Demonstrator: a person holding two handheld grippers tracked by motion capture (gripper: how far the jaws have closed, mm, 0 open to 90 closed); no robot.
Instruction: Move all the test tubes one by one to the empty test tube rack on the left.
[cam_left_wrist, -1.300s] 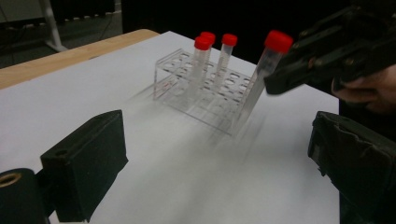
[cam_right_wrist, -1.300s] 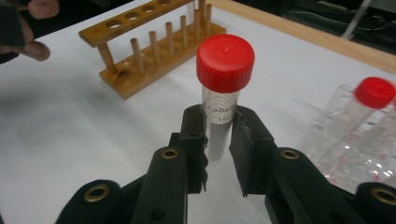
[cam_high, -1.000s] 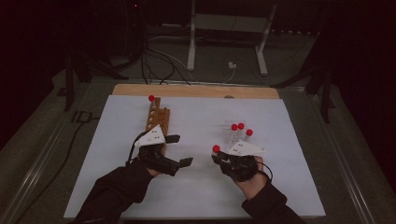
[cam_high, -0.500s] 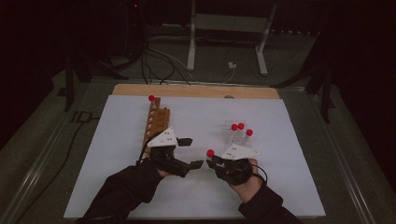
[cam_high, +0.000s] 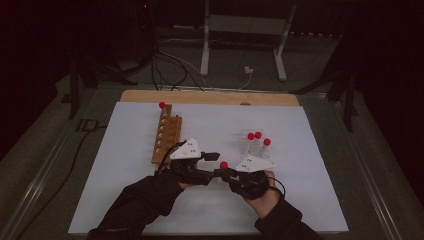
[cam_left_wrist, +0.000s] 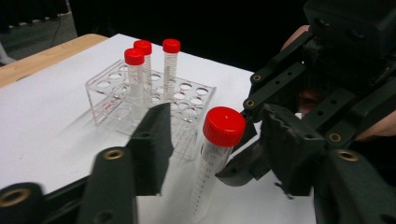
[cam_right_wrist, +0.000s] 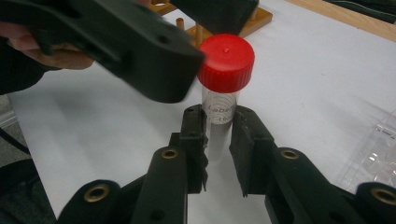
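Where jaws cross — tube (cam_right_wrist: 219, 100) half-hidden.

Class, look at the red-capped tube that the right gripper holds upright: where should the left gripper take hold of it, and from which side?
Probably on the clear body just under the red cap of the tube, coming in level from the side opposite the right gripper. That gripper pinches the tube lower down, so the upper stretch stays free. The left gripper, whose fingers have just been closing, already straddles it there.
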